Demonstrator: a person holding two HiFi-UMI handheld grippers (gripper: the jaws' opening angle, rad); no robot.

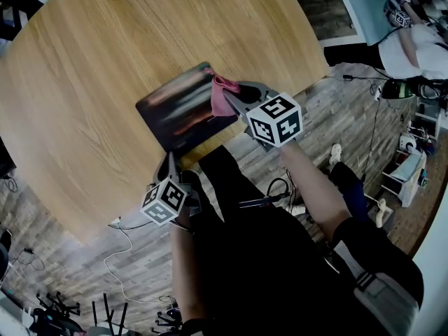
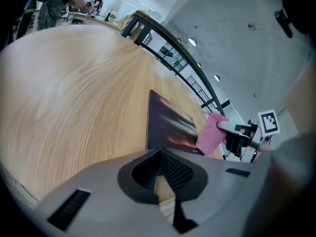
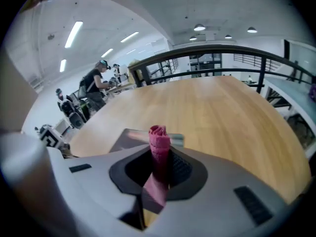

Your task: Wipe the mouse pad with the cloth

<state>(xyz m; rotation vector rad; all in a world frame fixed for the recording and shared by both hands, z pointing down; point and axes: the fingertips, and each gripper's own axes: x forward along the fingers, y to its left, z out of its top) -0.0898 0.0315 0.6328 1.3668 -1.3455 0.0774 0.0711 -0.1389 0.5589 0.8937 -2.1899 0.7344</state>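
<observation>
A right gripper (image 3: 160, 149) has its fingers (image 3: 180, 168) clamped on a rolled pink fabric cloth (image 3: 159, 141), whose free end hangs at the near-right end of a dark rectangular mouse pad with orange streaks (image 1: 178, 110). Whether the cloth is pressing on the pad cannot be told. The left gripper (image 2: 159, 154) waits with its fingers (image 2: 173, 171) together on nothing, the pad's near edge just beyond them.

The likeliest trouble is that nothing pins the pad. A firm stroke of the cloth could drag it across the round pale-wood counter (image 1: 105, 54). Pulled back toward the right fingers, it could go over the counter's rim, which runs just behind them. The cloth is bunched into a narrow roll, so it may wipe only a thin stripe or work loose from the grip.

Bare wood stretches wide beyond both sets of fingers and to the left of the left ones, so strokes pushed away have ample room. Behind the fingers there is almost none.
</observation>
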